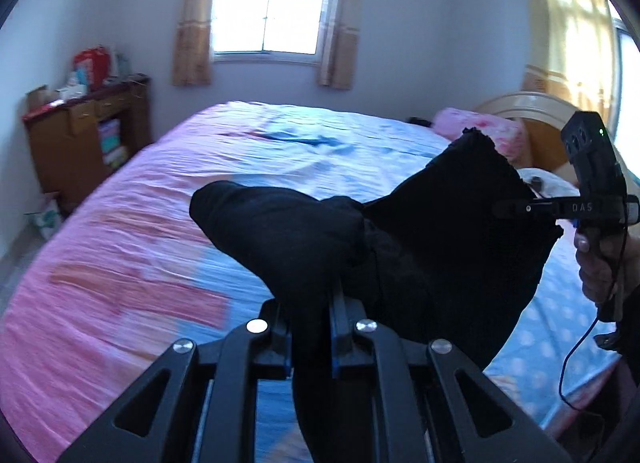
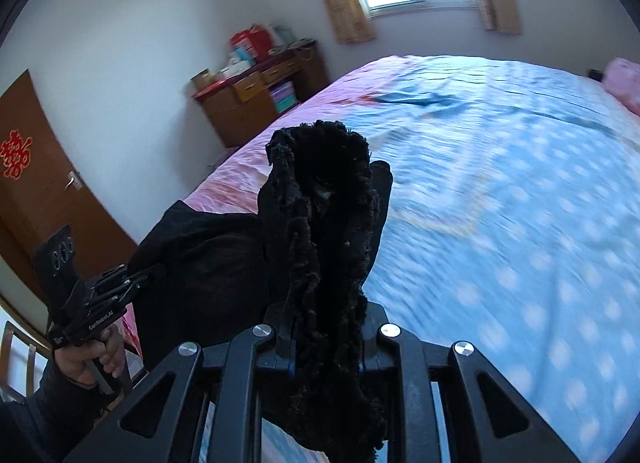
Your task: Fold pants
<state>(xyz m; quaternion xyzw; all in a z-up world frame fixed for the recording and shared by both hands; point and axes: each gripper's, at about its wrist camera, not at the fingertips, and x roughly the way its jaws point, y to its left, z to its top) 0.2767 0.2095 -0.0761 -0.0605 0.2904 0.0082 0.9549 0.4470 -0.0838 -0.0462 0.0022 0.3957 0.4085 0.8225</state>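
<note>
The black pants (image 1: 440, 231) hang in the air above the bed, stretched between both grippers. In the left wrist view my left gripper (image 1: 310, 303) is shut on a bunched fold of the dark fabric, which hides its fingertips. At the right edge of that view, my right gripper (image 1: 506, 207) pinches the far side of the cloth. From the right wrist view, my right gripper (image 2: 326, 323) is shut on a fuzzy, ruffled edge of the pants (image 2: 320, 223). The left gripper (image 2: 158, 270), held by a hand, grips the cloth at lower left.
Under the pants lies a wide bed (image 1: 120, 247) with a pink and blue sheet. A pink pillow (image 1: 480, 127) and a wooden headboard (image 1: 532, 111) are at the far right. A cluttered wooden dresser (image 1: 80, 135) stands by the left wall, and a brown door (image 2: 32, 191) beyond it.
</note>
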